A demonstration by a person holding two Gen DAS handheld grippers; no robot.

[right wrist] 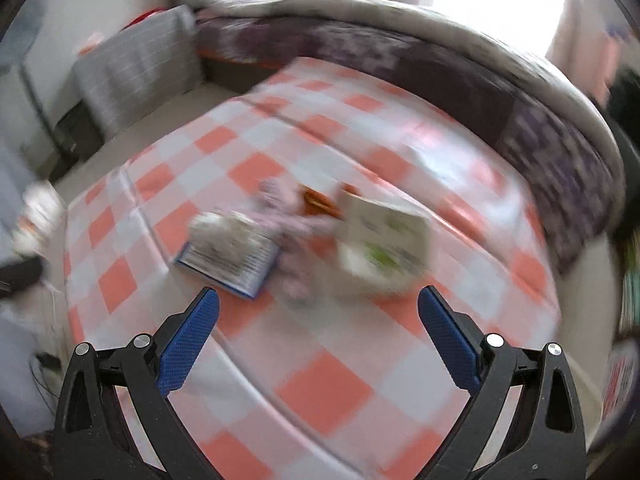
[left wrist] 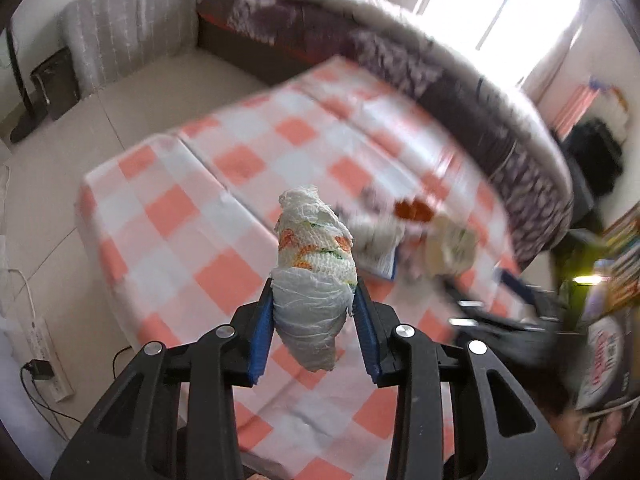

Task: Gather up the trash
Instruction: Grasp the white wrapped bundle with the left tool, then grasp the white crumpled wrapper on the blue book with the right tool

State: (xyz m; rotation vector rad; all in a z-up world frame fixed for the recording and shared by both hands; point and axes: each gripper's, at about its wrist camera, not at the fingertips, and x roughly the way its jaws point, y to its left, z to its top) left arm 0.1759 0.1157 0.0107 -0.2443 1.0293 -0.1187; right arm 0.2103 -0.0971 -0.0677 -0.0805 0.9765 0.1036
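Between the blue ribbed pads of the left tool (left wrist: 314, 300), seen from the left wrist, sits a crumpled paper wad (left wrist: 316, 264), white and crinkly with orange and green print, pinched at its middle and held above the desk (left wrist: 192, 216) (checked in pink and white). Further off on the cloth lies more trash, blurred: an orange scrap (left wrist: 412, 210) and a pale carton (left wrist: 452, 248). So the step in hand looks like carrying off the first piece; where it should go I cannot tell, as no bin shows plainly.

Over the same desk, the right wrist view shows the right tool (right wrist: 318, 320) spread wide and empty. Ahead lie a flat blue-edged packet (right wrist: 228, 256), the boxy carton (right wrist: 384, 240) and something soft and pinkish (right wrist: 288, 232). Its next move likely calls for lowering onto one and closing squarely.
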